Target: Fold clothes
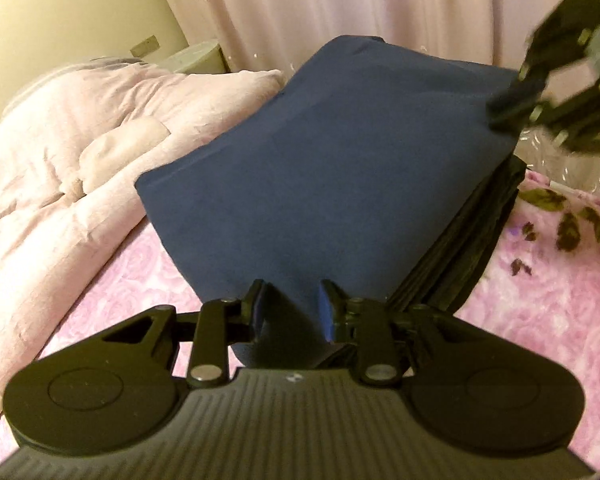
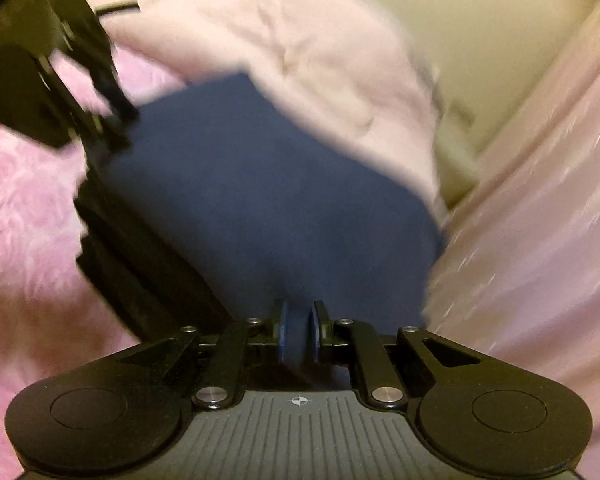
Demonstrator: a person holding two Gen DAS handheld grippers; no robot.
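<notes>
Left claw (image 1: 292, 304) pinching one corner of the navy garment (image 1: 324, 168), right claw (image 2: 299, 330) clamped on another. Stretched flat between both above the bed (image 1: 540, 300) with its pink floral cover. Sharp left view, showing darker black cloth (image 1: 460, 248) under the navy; blurred right view. Pale pink duvet (image 1: 80, 152) beside, curtain (image 1: 340, 0) behind.

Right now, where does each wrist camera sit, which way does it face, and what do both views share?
Left wrist: sits behind the left gripper, facing across the navy garment toward the curtain; the right gripper shows far right.
Right wrist: sits behind the right gripper, facing along the navy garment toward the pale pink comforter; the left gripper shows upper left, blurred.
Shared: the garment, both grippers clamping it, the comforter, the pink floral bedspread.
</notes>
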